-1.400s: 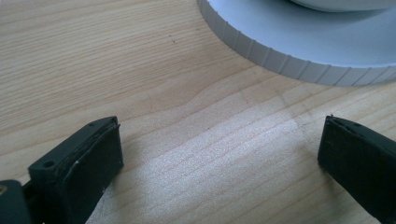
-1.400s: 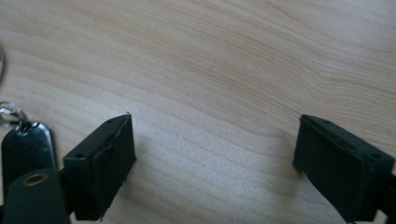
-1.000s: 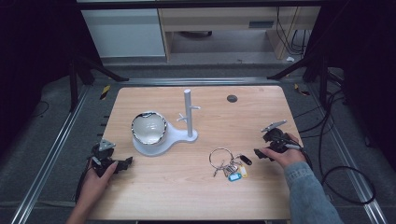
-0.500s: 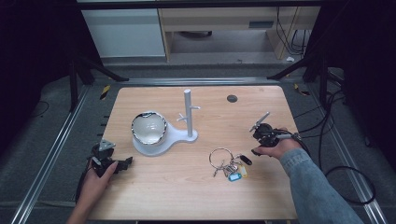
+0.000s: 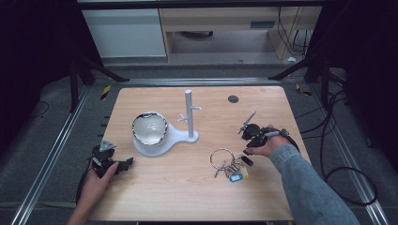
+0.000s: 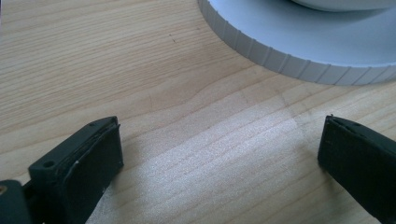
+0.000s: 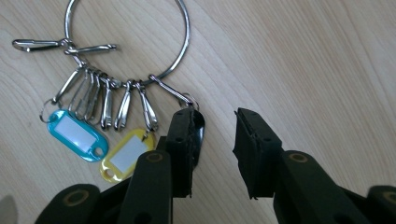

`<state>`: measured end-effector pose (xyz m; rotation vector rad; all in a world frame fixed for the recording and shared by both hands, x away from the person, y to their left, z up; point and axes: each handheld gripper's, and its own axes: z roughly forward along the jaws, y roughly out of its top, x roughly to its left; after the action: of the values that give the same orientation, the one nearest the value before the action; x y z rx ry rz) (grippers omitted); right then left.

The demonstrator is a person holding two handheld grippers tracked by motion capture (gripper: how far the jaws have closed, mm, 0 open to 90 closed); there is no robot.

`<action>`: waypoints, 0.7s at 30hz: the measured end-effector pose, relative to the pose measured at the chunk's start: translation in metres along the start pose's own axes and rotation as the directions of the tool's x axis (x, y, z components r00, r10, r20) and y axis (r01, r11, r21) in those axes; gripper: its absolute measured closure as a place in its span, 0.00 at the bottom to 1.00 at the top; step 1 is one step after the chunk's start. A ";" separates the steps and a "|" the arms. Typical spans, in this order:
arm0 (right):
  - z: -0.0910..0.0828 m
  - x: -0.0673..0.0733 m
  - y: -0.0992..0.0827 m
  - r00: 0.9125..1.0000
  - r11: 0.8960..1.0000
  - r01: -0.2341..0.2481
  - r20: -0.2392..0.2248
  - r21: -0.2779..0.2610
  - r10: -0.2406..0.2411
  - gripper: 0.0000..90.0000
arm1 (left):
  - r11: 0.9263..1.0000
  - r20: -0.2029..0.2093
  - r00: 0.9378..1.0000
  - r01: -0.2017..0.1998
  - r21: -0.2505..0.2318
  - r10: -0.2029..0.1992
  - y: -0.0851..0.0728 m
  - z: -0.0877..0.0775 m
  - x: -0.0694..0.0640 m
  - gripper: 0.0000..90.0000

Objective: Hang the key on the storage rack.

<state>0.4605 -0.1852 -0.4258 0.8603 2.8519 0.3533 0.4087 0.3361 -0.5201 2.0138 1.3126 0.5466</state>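
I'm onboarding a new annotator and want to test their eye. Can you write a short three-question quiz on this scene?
1. True or false: the right gripper is shut on the key ring.
2. Which tag lies nearer the right gripper: A) the blue tag or B) the yellow tag?
3. What sits on the white stand's base beside its post?

Key: 1. False: open, nothing between the jaws. 2. B. 3. A bowl.
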 end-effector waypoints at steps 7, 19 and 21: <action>0.006 0.014 0.005 0.998 0.999 0.046 -0.041 0.016 -0.046 0.84 | 1.000 0.000 1.000 0.000 0.000 0.000 0.000 0.000 0.000 0.00; 0.025 0.032 0.011 0.993 0.991 0.104 -0.061 0.087 -0.098 0.88 | 1.000 0.000 1.000 -0.002 0.000 0.002 0.000 0.000 0.000 0.00; 0.027 0.033 0.012 0.992 0.990 0.112 -0.063 0.090 -0.107 0.88 | 1.000 0.000 1.000 0.000 0.000 0.000 0.000 0.000 0.000 0.00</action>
<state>0.4445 -0.1520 -0.4511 0.7154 2.9751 0.2378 0.4087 0.3361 -0.5201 2.0136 1.3125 0.5467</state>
